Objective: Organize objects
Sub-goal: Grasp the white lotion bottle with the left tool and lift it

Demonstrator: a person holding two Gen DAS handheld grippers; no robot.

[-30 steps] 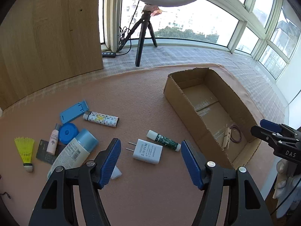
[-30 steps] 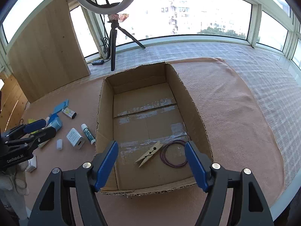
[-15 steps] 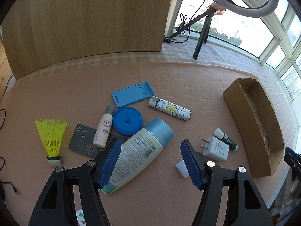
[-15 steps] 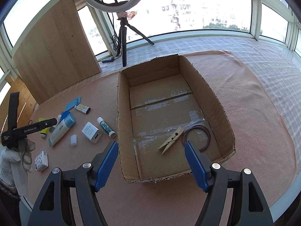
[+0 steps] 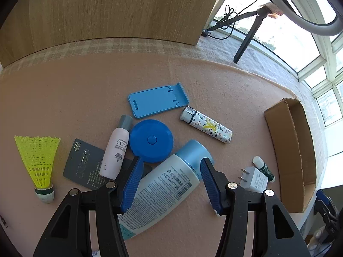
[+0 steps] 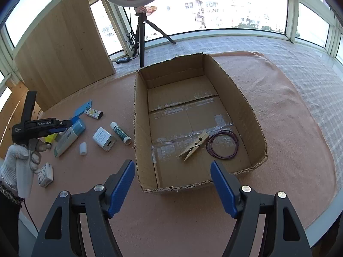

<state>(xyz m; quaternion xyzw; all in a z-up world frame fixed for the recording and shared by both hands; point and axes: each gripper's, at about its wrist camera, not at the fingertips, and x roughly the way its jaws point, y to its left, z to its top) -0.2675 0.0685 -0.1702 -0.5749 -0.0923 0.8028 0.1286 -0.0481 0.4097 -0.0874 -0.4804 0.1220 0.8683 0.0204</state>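
My left gripper (image 5: 170,182) is open, its blue pads on either side of a white lotion bottle with a light blue cap (image 5: 165,188) that lies on the pink cloth; contact cannot be told. Around it lie a blue round case (image 5: 151,140), a small pink bottle (image 5: 115,150), a blue phone stand (image 5: 157,99), a patterned lighter (image 5: 206,127), a yellow shuttlecock (image 5: 38,160), a dark card (image 5: 82,163), a white charger (image 5: 255,180) and a green-and-white lip balm stick (image 5: 263,168). My right gripper (image 6: 172,184) is open and empty at the near rim of the cardboard box (image 6: 140,132), which holds a clothespin (image 6: 194,145) and a purple hair band (image 6: 223,143).
A ring light on a tripod (image 6: 140,40) and a wooden panel (image 6: 62,49) stand at the back. A small white cap (image 6: 83,148) and a patterned white item (image 6: 45,174) lie left of the box. The table edge runs close on the right (image 6: 328,184).
My left gripper has swung left from the charger and come down over the lotion bottle. My right gripper has drawn back a little from the box and stays open.
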